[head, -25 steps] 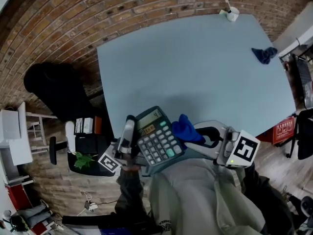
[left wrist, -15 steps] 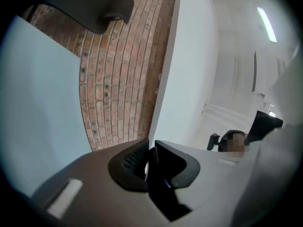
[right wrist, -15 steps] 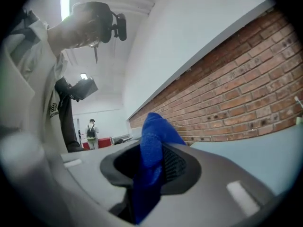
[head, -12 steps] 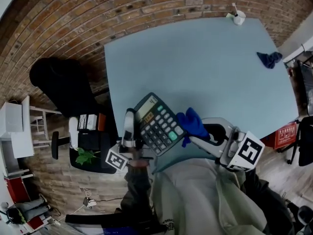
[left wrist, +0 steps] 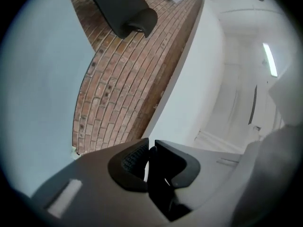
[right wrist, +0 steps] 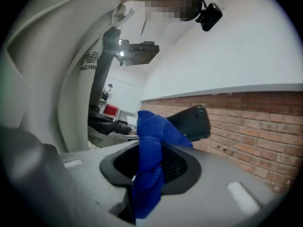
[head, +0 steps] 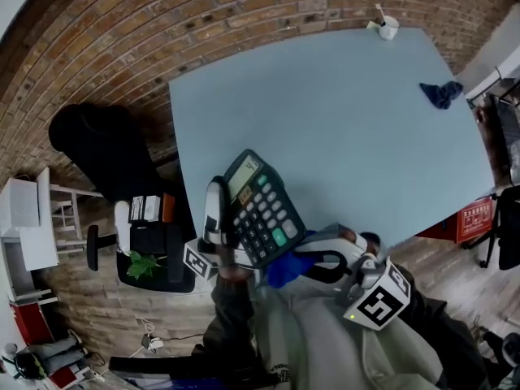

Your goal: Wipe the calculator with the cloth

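- Your left gripper (head: 219, 218), left of centre in the head view, has its jaws nearly together, clamped on the left edge of the calculator (head: 260, 210); the left gripper view (left wrist: 147, 164) shows only a thin dark edge between them
- The calculator is up off the table (head: 341, 120), tilted in the air in the lower middle of the frame, with its keys and display facing up towards you
- The cloth (head: 284, 268), blue and bunched, sits at the calculator's lower edge, touching it or just beside it; I cannot tell which
- Your right gripper (head: 307, 258), lower right of centre, has its jaws partly closed on that cloth, which the right gripper view (right wrist: 149, 167) shows pinched between the pads
- My judgement: both things are picked up and brought together, so wiping is under way at the bottom edge; the keys and display show no cloth on them and may need passes yet
- A second blue cloth (head: 441, 93) lies at the table's upper right, well apart from all this
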Demonstrator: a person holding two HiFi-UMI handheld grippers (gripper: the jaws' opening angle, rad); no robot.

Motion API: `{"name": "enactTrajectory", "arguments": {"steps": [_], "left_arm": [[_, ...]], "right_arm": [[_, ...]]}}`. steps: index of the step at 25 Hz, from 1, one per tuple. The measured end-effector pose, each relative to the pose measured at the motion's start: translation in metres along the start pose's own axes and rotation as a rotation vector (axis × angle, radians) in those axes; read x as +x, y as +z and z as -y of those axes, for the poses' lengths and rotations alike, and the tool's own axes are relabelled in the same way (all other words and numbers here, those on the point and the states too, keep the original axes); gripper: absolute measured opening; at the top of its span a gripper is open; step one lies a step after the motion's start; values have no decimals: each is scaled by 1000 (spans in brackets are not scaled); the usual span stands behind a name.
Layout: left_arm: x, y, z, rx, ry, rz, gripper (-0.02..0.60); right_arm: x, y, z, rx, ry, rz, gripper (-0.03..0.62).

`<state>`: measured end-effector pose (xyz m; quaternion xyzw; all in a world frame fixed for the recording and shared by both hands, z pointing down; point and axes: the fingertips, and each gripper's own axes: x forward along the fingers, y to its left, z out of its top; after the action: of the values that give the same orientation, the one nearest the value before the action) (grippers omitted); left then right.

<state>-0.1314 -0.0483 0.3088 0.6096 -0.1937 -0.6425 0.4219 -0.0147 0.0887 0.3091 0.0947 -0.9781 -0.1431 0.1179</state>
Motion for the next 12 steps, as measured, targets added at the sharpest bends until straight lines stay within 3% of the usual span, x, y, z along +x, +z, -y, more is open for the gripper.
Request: {"name": "enactTrajectory", "arguments": {"steps": [2,4,6,9,12], "left_arm": [[0,-8,9,-31,-30,-49,40],[-2,-23,16,-26,-41,-127,40],[-3,-33,18,-33,-40,-150,40],[-4,-35,17,-75,-52,-119,40],[-3,-40,17,-90,-53,-156,40]], "right_arm": [[-10,-5,27,16,-104,39,111],[-24,-14,58,155,-186,85,110],[-27,-11,79,294,-204,178,110],[-9,-1,58,398,-55,262,110],[5,1,10,480,108,239,110]]}}
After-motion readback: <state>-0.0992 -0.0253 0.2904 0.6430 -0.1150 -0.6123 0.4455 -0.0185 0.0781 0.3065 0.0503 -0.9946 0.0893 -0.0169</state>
